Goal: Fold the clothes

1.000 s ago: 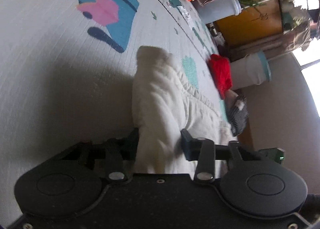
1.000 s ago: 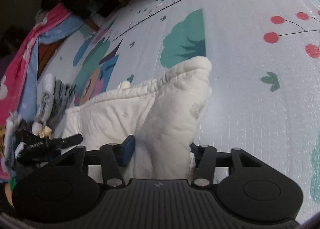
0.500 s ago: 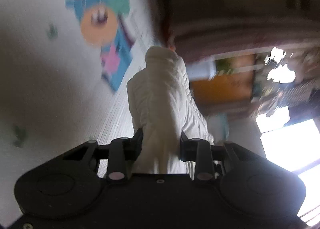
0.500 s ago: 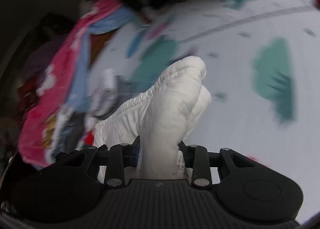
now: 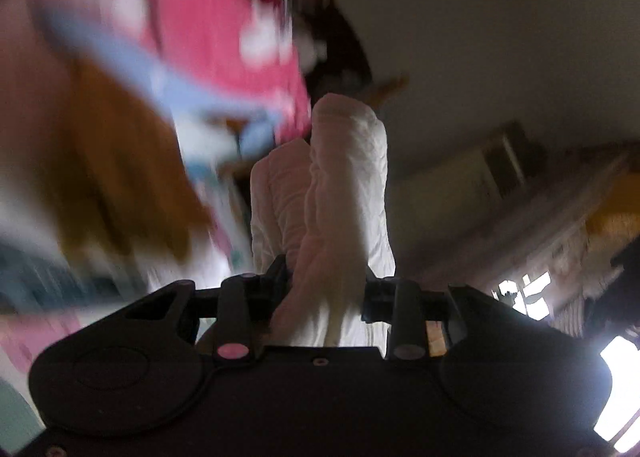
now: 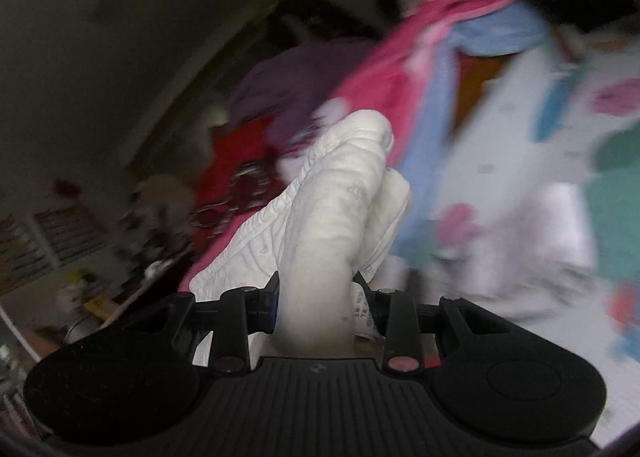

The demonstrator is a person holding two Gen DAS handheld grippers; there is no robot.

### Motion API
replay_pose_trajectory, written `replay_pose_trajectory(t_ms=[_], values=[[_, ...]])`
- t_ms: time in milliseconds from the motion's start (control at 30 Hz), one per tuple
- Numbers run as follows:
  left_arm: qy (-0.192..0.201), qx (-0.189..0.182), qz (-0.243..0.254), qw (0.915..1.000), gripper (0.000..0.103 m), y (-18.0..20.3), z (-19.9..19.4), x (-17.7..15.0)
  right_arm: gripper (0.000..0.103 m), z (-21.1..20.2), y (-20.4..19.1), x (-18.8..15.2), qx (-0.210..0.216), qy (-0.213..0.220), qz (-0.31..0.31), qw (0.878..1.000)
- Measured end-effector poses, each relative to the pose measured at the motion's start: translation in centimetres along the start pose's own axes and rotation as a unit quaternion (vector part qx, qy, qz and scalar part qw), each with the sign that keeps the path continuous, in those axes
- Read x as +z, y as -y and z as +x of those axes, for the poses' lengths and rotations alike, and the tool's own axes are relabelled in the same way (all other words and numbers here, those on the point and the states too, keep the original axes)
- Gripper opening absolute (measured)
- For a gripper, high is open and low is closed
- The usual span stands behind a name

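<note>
A white quilted garment (image 5: 336, 193) is bunched between the jaws of my left gripper (image 5: 324, 289), which is shut on it and holds it up off the floor. In the right wrist view the same white garment (image 6: 340, 193) stands up from my right gripper (image 6: 316, 297), whose jaws pinch a thick fold with a small label beside it. Both grippers point about level, with the cloth lifted clear of the printed play mat (image 6: 520, 161). The rest of the garment hangs out of sight below the grippers.
A pink and blue blanket (image 6: 432, 57) drapes over furniture beside the mat, also blurred in the left view as the pink blanket (image 5: 208, 17). Red and purple clothes (image 6: 256, 129) lie heaped behind it. Bright windows (image 5: 616, 361) and a wall lie to the right.
Both grippers have swung up and round from facing the mat to facing the room, lifting the white garment off the floor. The right jaws have tightened on the fold.
</note>
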State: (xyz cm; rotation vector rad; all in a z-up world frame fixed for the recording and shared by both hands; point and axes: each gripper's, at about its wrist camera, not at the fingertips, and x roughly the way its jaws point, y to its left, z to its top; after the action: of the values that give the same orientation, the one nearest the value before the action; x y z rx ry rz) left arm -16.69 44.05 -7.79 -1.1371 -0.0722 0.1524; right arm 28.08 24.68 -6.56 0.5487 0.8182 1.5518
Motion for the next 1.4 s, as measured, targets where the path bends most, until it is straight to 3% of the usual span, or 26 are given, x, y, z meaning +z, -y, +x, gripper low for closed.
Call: replay_pose_trajectory(t_ms=[200, 333, 500, 567, 600, 667, 700, 733, 767, 800, 833, 867, 933, 967, 1033, 1100, 1200, 1233, 1300, 1333, 1400], values=[[0.081, 0.041, 0.006, 0.9958, 0.033, -0.7, -4.3, 4.9, 0.035, 11.5, -3.9, 3.4, 0.029, -0.065, -0.026, 0.997], [0.106, 0.045, -0.005, 0.9934, 0.033, -1.9, -4.8, 6.5, 0.035, 14.7, -5.2, 4.3, 0.034, -0.083, -0.026, 0.996], [0.110, 0.046, -0.052, 0.9915, 0.033, -4.7, -3.6, 6.6, 0.035, 15.8, -4.3, 4.5, 0.021, -0.086, -0.003, 0.996], [0.105, 0.058, -0.072, 0.9901, 0.033, -6.2, -2.7, 6.3, 0.036, 16.4, -3.1, 3.2, -0.003, -0.093, 0.019, 0.995], [0.105, 0.071, -0.081, 0.9886, 0.035, -7.3, -2.1, 6.0, 0.044, 16.8, -2.4, 2.4, -0.026, -0.097, 0.027, 0.995], [0.098, 0.110, -0.090, 0.9849, 0.046, -9.6, -0.8, 5.6, 0.056, 17.5, -1.5, 1.2, -0.109, -0.108, 0.019, 0.988], [0.087, 0.151, -0.070, 0.9823, 0.053, -10.3, -0.3, 5.5, 0.056, 17.5, -1.5, 0.8, -0.144, -0.110, 0.003, 0.983], [0.084, 0.180, -0.041, 0.9791, 0.054, -10.4, 0.0, 5.3, 0.056, 17.6, -1.5, 0.3, -0.180, -0.112, -0.013, 0.977], [0.089, 0.187, -0.015, 0.9781, 0.054, -10.1, -0.1, 5.1, 0.056, 17.1, -1.9, 0.2, -0.197, -0.100, -0.036, 0.975], [0.103, 0.187, 0.015, 0.9767, 0.058, -9.3, -0.5, 5.0, 0.064, 16.0, -2.8, 0.3, -0.198, -0.076, -0.065, 0.975], [0.127, 0.192, 0.058, 0.9714, 0.061, -8.0, -1.1, 5.2, 0.069, 14.9, -3.8, 0.3, -0.198, -0.051, -0.094, 0.974], [0.154, 0.205, 0.111, 0.9602, 0.063, -6.5, -1.6, 5.3, 0.075, 13.9, -4.8, 0.4, -0.205, -0.024, -0.132, 0.970], [0.191, 0.230, 0.228, 0.9269, 0.063, -3.5, -1.4, 4.9, 0.075, 12.6, -7.1, 0.3, -0.209, 0.014, -0.209, 0.955], [0.196, 0.227, 0.274, 0.9140, 0.063, -2.2, -1.0, 4.5, 0.075, 12.2, -8.3, -0.1, -0.201, 0.023, -0.246, 0.948], [0.189, 0.202, 0.347, 0.8962, 0.065, 0.2, 0.0, 3.4, 0.075, 12.2, -10.5, -1.4, -0.168, 0.011, -0.312, 0.935], [0.152, 0.184, 0.412, 0.8794, 0.065, 1.6, 1.8, 1.7, 0.072, 12.6, -11.8, -3.4, -0.143, -0.017, -0.367, 0.919], [0.113, 0.206, 0.477, 0.8467, 0.065, 0.6, 4.4, -0.5, 0.071, 13.9, -11.6, -6.5, -0.152, -0.052, -0.413, 0.896], [0.103, 0.211, 0.484, 0.8429, 0.065, -0.2, 6.0, -0.2, 0.071, 14.6, -10.7, -6.7, -0.165, -0.055, -0.398, 0.901], [0.061, 0.233, 0.478, 0.8449, 0.065, -2.9, 9.3, 1.2, 0.073, 16.4, -8.3, -6.4, -0.190, -0.069, -0.345, 0.917], [0.030, 0.249, 0.468, 0.8473, 0.065, -4.6, 11.2, 2.0, 0.073, 17.5, -6.9, -6.4, -0.207, -0.087, -0.324, 0.919], [-0.015, 0.261, 0.468, 0.8442, 0.065, -7.5, 14.1, 3.0, 0.073, 19.4, -4.5, -6.4, -0.241, -0.122, -0.282, 0.920]])
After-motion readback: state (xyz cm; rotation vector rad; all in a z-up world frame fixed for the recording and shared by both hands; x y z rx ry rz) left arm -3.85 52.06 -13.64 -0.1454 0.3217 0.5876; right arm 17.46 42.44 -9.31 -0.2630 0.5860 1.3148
